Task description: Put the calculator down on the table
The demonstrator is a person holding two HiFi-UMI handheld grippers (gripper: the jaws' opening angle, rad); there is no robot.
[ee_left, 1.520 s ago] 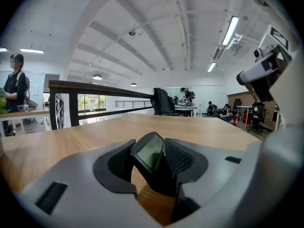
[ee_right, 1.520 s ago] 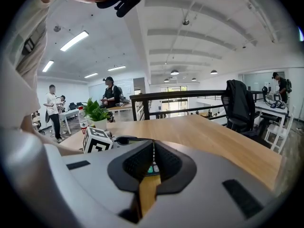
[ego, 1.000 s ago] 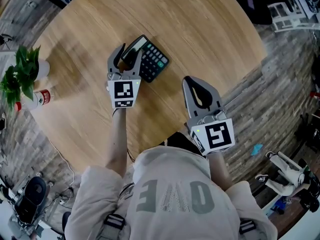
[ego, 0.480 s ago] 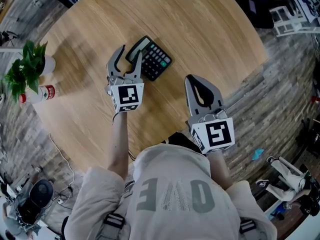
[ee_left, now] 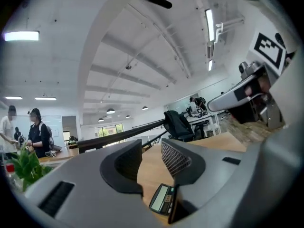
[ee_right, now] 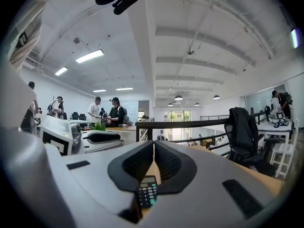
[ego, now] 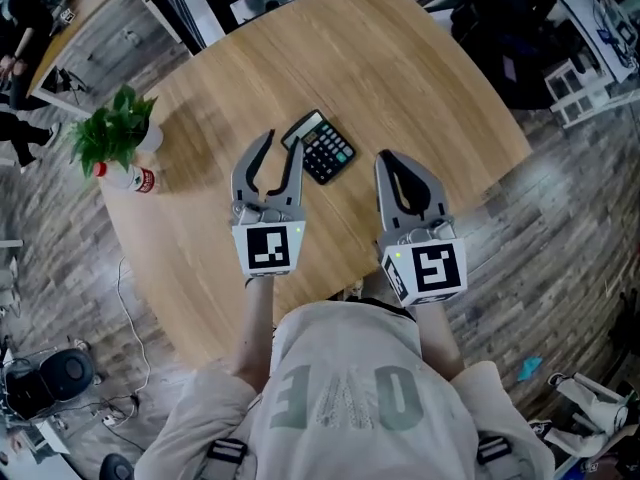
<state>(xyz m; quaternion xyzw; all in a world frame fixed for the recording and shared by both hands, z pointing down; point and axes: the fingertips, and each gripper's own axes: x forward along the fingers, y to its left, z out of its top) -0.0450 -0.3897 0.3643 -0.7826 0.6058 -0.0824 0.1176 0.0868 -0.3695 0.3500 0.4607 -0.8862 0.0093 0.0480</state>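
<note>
Having lifted clear of the calculator, now lying flat on the bench, the left claw is closing empty just beside it, the right claw sitting clenched and empty near it; that calculator is looking light, rigid and slick, probably best pinched across its long edges.

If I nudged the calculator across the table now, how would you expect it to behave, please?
The calculator looks flat and rigid, so it would probably slide, not roll or tip. The table is smooth wood, so it may skid easily.
</note>
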